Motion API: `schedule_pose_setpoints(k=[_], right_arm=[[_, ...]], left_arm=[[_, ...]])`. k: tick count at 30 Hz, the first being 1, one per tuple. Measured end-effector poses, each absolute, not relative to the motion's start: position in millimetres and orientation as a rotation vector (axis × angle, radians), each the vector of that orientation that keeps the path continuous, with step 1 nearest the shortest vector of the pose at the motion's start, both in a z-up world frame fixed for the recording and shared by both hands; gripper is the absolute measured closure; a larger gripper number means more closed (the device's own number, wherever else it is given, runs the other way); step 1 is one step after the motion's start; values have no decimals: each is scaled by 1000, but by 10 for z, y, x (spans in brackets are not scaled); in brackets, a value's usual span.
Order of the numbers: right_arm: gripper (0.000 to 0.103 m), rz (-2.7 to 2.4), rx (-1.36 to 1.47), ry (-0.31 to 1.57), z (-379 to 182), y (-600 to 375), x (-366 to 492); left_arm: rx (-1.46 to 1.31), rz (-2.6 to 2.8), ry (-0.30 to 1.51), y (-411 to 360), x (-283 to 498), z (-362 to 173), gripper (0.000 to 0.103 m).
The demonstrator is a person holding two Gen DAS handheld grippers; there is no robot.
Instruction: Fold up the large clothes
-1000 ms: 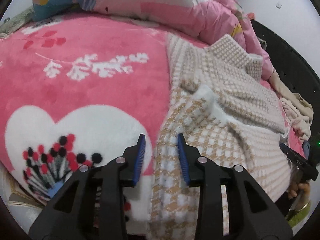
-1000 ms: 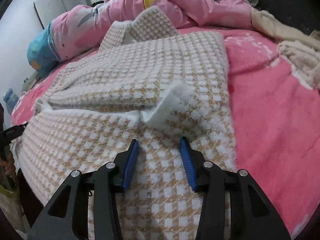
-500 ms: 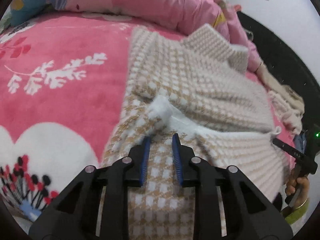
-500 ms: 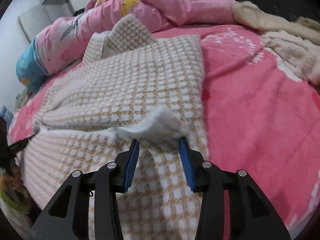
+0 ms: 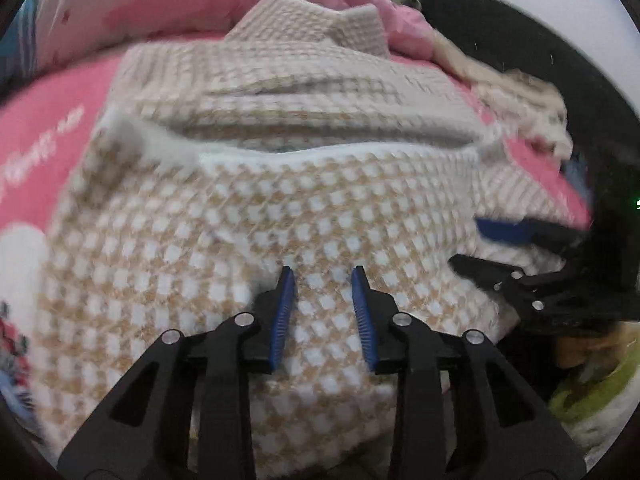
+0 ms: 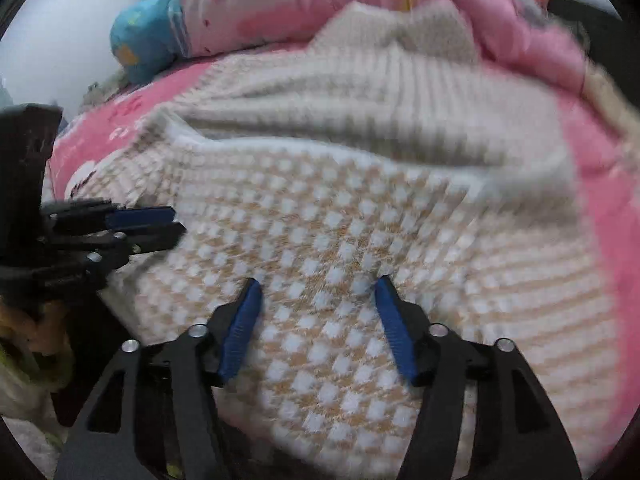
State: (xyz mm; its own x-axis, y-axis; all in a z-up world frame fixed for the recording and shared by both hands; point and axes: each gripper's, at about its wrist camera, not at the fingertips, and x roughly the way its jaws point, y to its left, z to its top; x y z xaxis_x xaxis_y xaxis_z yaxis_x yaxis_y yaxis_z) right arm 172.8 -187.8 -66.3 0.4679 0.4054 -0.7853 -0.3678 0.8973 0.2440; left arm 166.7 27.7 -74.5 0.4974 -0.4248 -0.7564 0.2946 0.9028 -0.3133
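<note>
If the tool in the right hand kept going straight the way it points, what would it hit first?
Most likely the checked sweater spread on the pink blanket. The right tool points down at it with its jaws apart and nothing between. The picture is blurred, so the gap is hard to judge.

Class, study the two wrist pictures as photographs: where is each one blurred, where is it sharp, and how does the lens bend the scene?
Left wrist view: the checked sweater and pink blanket are motion-smeared, while the left gripper stays crisp; the fisheye bulges the bed and darkens the corners. Right wrist view: smear is heaviest on the sweater's far right, the right gripper stays sharp, with soft, even light and no glare.
</note>
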Motion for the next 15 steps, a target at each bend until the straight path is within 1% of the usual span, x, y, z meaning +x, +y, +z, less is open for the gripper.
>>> schedule_pose_setpoints(k=[1, 4, 6, 7, 8, 10, 11, 12, 13, 15], right_arm=[[44, 464, 51, 978, -598, -1895, 1721], [44, 427, -35, 921, -297, -1828, 1471], [44, 480, -72, 855, -132, -1775, 1227], [44, 488, -95, 842, -110, -1753, 1155], [44, 475, -134, 838, -141, -1714, 1072], [44, 423, -162, 908, -379, -1645, 1126], [44, 404, -135, 959, -578, -1641, 1217], [42, 402, -97, 976, -711, -1657, 1284], [41, 406, -63, 969, -750, -1682, 1329], [41, 405, -55, 975, -653, -1691, 1328]], left_arm=[[-158, -435, 958, 306, 1659, -702, 78], [-126, -418, 925, 343, 1517, -495, 81], [-103, -479, 865, 342, 1358, -362, 80], [-88, -509, 843, 320, 1242, -321, 76], [-65, -510, 844, 302, 1156, -339, 73], [-16, -446, 892, 310, 1121, -516, 70], [-18, -401, 934, 319, 1184, -697, 71], [-50, -397, 938, 328, 1228, -745, 71], [-82, -391, 922, 360, 1251, -769, 72], [-82, -378, 921, 384, 1249, -720, 72]])
